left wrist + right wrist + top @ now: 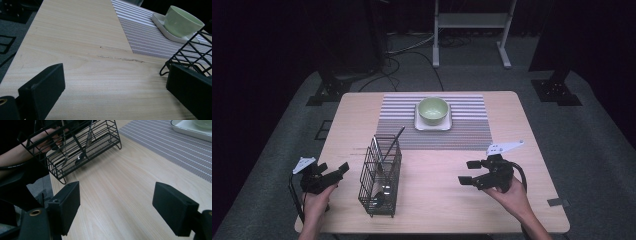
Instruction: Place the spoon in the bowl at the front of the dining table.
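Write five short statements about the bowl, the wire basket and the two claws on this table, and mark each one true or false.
1. The green bowl sits on a white square plate. True.
2. The wire basket stands on the striped placemat. False: it stands on the bare wooden table, nearer the person than the mat.
3. The left claw is clamped on the basket. False: its jaws are spread and hold nothing, beside the basket.
4. Utensils are inside the basket. True.
5. The right claw holds a spoon. False: it is open and empty over the table.
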`<state>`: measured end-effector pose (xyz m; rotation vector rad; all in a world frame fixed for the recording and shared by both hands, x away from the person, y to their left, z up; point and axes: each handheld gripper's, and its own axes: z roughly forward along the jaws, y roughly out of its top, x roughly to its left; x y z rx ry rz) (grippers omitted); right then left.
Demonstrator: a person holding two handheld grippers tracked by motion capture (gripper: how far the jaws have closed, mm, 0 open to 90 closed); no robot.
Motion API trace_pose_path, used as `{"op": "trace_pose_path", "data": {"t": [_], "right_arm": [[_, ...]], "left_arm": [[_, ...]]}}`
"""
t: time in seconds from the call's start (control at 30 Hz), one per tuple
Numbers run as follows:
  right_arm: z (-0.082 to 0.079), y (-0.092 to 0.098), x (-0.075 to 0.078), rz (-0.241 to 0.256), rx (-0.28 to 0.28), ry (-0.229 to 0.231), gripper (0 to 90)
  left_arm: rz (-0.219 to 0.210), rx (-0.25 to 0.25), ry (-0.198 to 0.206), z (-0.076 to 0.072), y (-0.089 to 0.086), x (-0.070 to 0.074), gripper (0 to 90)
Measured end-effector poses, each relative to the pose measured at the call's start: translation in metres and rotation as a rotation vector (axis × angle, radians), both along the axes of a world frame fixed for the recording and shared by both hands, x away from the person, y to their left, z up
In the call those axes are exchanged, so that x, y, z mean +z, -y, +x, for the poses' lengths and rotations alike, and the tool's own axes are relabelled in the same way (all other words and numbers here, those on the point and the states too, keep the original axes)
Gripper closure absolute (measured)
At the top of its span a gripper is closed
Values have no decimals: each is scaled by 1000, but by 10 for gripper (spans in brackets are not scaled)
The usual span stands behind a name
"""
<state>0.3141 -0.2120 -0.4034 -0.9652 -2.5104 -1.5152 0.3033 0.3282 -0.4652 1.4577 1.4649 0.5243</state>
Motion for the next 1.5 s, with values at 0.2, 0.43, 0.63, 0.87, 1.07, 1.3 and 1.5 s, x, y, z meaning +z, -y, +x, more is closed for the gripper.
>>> {"op": "trace_pose_path", "data": {"t": [0.2,0.43,0.63,0.87,1.07,1.3,1.5], "right_arm": [[3,-8,6,-1,20,-6,211],[7,-15,13,9,43,-24,211],[11,-21,18,15,62,-38,211],[15,-31,25,16,83,-59,208],[18,-40,30,12,98,-71,207],[20,-49,34,-2,117,-75,207],[21,-58,37,-21,133,-78,207]], "left_arm": [[0,-1,1,0,0,0,10],[4,-3,0,0,0,0,10],[2,-2,-1,0,0,0,10],[1,-2,1,0,0,0,10],[1,-3,1,0,0,0,10],[1,-4,1,0,0,0,10],[0,-4,1,0,0,0,10]]}}
